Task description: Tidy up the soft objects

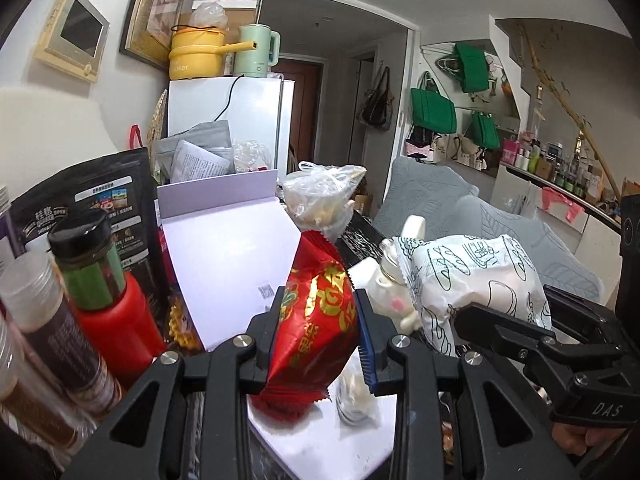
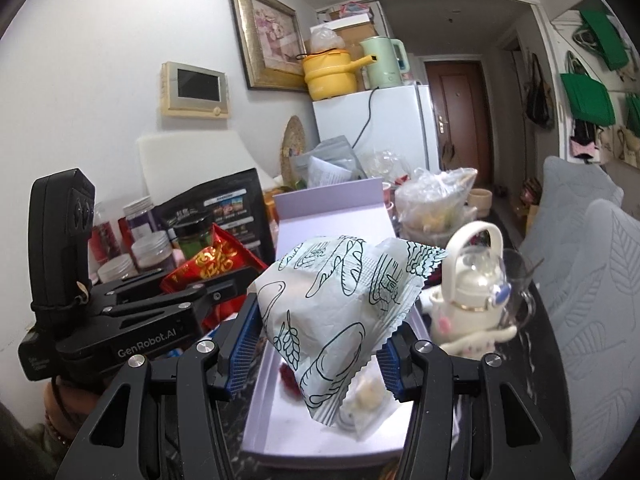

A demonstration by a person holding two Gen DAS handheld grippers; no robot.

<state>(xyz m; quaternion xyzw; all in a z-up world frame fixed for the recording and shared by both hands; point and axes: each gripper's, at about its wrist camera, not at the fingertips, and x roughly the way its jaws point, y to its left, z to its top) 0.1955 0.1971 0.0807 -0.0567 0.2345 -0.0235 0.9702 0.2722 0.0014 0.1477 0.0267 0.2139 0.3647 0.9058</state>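
Fingers of the left gripper [image 1: 320,332] are pressing inward on a crinkly red foil snack packet with gold lettering [image 1: 316,320], the blue ribbed pads [image 1: 366,344] squeezing its middle so the foil is bulging above and below them. The right gripper [image 2: 320,344] is standing noticeably wider, its own blue pads [image 2: 244,340] clamping a puffy white paper-look bread bag printed with dark line drawings of loaves [image 2: 340,304]; the bag is filling the gap from pad to pad and drooping below it.

Both packets are hanging in the air above a shallow pale lilac cardboard box with an upright lid [image 2: 280,420], which is lying open on the dark table. Inside the box, a small clear packet of pale round sweets [image 2: 366,404] is resting on the floor beneath the bread bag, and something small and red [image 2: 289,378] is lying beside it, too blurred to identify.

Just right of the box, a cream ceramic teapot with a looped handle [image 2: 472,284] is standing upright. On the left, a black stand-up pouch [image 1: 96,208], a red-bodied bottle with a dark cap [image 1: 108,280] and clear plastic jars [image 1: 44,312] are crowding together. Behind the box, a knotted clear plastic bag of food [image 1: 320,196] is sitting near a white fridge [image 1: 228,112].
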